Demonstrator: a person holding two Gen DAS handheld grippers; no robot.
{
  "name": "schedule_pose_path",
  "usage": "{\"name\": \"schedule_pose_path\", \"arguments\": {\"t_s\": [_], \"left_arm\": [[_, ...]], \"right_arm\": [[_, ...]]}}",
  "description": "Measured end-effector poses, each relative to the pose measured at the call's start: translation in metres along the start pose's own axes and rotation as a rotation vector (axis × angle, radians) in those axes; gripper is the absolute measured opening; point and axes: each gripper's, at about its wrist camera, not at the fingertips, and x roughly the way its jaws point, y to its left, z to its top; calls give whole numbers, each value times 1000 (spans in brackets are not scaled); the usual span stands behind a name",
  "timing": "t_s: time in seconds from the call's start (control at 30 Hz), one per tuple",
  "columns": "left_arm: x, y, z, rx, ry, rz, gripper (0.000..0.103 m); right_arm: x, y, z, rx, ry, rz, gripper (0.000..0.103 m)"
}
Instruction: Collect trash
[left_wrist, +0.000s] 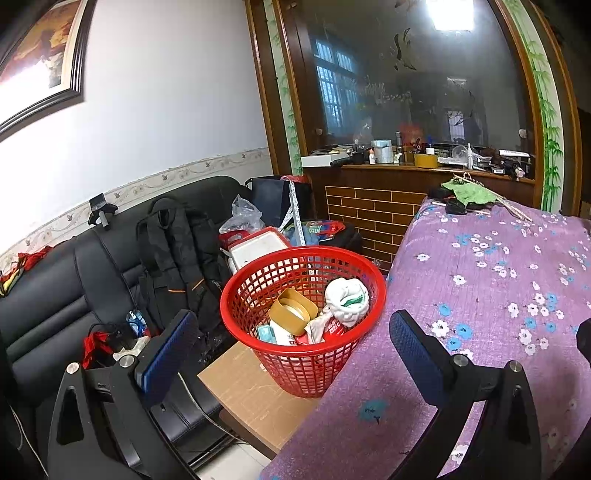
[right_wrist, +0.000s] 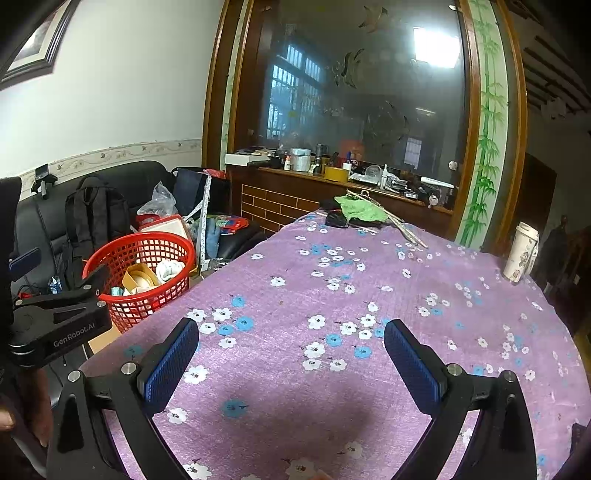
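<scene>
Trash fills red basket (left_wrist: 258, 280) beside purple table (left_wrist: 498, 295), perhaps touching; both claws gape empty

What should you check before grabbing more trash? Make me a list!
1. Left gripper open with nothing in it: ok.
2. Right gripper open with nothing in it: ok.
3. Red basket upright beside the table: ok.
4. Room left in the basket: ok, the trash sits below the rim.
5. Trash within easy reach: not ok, the near tablecloth is bare; only the green cloth pile at the far end and a cup remain.
6. Whether those far things are trash: cannot tell.
</scene>
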Motion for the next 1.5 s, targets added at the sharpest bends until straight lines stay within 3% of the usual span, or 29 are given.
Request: {"name": "schedule_pose_path", "arguments": {"t_s": [0.5, 1.5], "left_arm": [[-1, -13, 1, 22, 1, -41, 103], [-3, -21, 5, 46, 8, -84, 103]], "right_arm": [[9, -22, 2, 49, 27, -15, 102], [11, -23, -2, 51, 41, -31, 102]]}}
